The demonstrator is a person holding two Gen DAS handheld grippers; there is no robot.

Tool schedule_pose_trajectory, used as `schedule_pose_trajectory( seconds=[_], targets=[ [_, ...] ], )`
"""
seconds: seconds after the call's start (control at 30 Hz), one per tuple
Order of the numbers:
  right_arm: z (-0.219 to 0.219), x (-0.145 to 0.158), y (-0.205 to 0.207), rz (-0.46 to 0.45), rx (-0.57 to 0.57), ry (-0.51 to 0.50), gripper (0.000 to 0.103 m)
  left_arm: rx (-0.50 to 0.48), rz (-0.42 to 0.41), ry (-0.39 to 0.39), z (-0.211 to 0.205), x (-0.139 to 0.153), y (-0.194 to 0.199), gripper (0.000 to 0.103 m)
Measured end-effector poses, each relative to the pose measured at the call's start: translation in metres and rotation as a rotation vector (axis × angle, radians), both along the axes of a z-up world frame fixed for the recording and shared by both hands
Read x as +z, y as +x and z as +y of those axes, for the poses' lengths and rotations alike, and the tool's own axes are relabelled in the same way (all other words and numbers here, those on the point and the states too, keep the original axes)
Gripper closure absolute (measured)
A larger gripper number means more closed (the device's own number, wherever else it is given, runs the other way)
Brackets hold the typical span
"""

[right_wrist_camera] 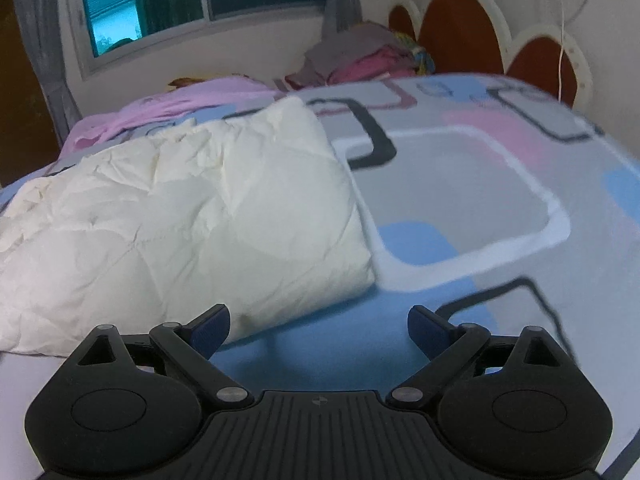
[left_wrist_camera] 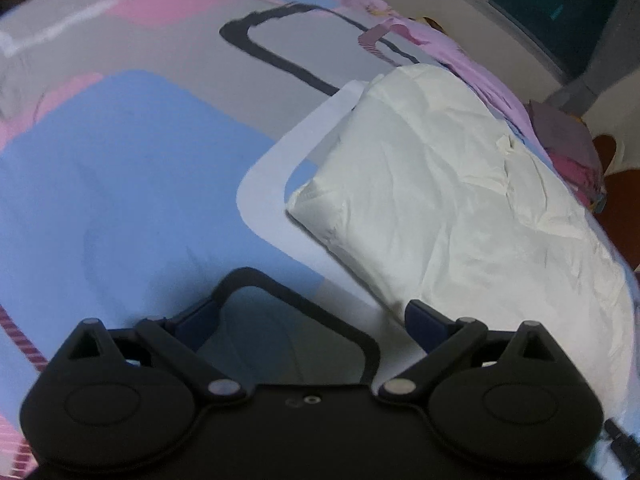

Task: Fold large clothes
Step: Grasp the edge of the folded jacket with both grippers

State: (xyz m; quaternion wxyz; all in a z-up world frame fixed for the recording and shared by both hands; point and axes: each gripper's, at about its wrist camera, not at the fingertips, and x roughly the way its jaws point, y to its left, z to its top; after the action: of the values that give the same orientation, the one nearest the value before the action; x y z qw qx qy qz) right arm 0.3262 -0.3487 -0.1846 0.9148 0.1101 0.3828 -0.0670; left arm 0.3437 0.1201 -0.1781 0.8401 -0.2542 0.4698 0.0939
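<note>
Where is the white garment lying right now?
The white garment lies folded on the patterned bedsheet, left of centre in the right wrist view and on the right in the left wrist view, in front of a pink cloth.

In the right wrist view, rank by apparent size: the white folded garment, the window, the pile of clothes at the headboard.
1. white folded garment, though it lies nearest the camera
2. window
3. pile of clothes, farthest, so its true size is unsure

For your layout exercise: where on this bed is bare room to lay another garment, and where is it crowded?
Free: the patterned bedsheet between the folded white garment and the headboard side. Crowded: the window-side strip, with the pink cloth and the clothes pile. Both hand-held grippers, left and right, are open and empty.
</note>
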Motion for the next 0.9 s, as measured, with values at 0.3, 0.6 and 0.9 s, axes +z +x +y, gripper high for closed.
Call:
schedule_pose_trajectory(
  seconds=[0.3,0.6,0.9],
  targets=[
    [-0.005,-0.014,0.019,0.046,-0.006,0.105,0.008,0.022,-0.044,-0.025,-0.006,-0.007,0.024,0.002],
    [-0.016,-0.019,0.042,0.041,-0.028,0.203,0.008,0.038,-0.087,-0.049,-0.012,-0.011,0.045,0.004],
    [-0.021,-0.022,0.073,0.026,-0.058,0.277,0.008,0.063,-0.114,-0.06,-0.013,-0.012,0.061,0.007]
  ],
)
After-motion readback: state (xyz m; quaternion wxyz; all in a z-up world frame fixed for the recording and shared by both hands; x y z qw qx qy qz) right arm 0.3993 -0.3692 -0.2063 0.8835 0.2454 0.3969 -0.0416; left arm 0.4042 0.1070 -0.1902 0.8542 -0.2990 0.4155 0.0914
